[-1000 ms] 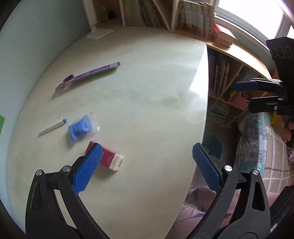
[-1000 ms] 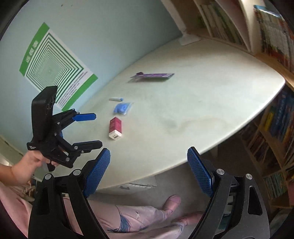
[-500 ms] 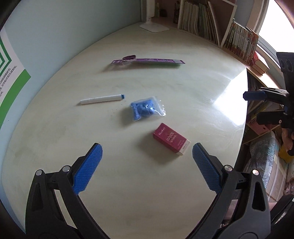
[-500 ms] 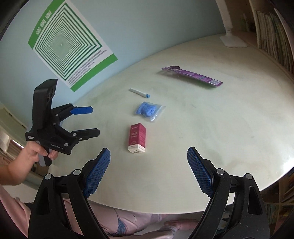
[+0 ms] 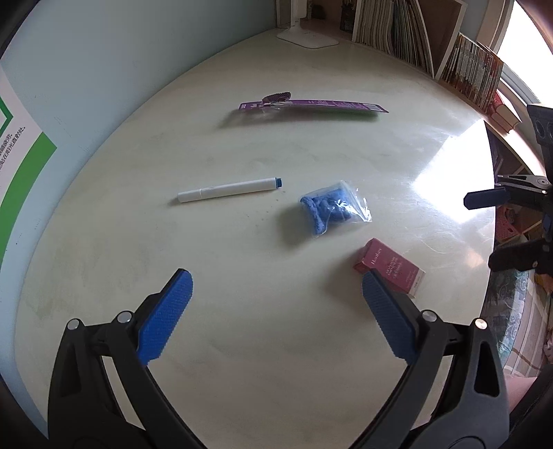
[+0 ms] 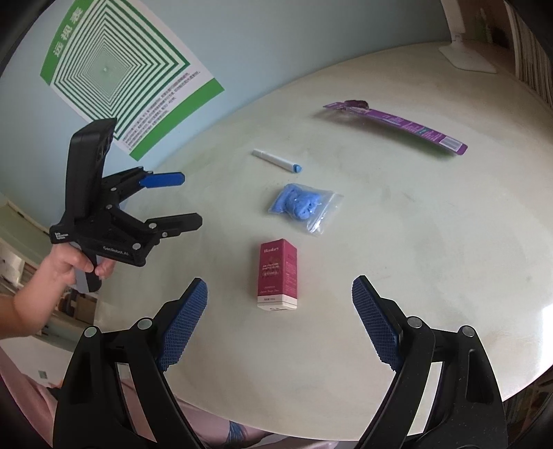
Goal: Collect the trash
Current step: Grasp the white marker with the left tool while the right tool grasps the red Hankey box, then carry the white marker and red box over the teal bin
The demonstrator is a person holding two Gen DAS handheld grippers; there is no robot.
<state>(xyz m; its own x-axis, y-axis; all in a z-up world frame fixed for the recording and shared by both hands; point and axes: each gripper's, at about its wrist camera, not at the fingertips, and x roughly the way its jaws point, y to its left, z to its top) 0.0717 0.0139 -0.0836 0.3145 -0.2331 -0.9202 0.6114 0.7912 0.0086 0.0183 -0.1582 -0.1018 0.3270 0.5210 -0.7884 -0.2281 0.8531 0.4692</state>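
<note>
Both tools gape wide, holding nothing. The red box [image 6: 278, 274] lies on the table [image 6: 432, 241] just ahead of the right tool [image 6: 280, 319], beside the left tool [image 5: 276, 305].

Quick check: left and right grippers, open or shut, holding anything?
Left gripper: open, holding nothing, above the pale round table.
Right gripper: open, holding nothing, the dark red carton lying beyond its fingertips.

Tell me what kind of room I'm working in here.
Probably a study or bedroom at home: a pale desk pushed against bookshelves packed with books, a white desk lamp's base in the corner, and a green eye-chart style poster on the light blue wall.
</note>
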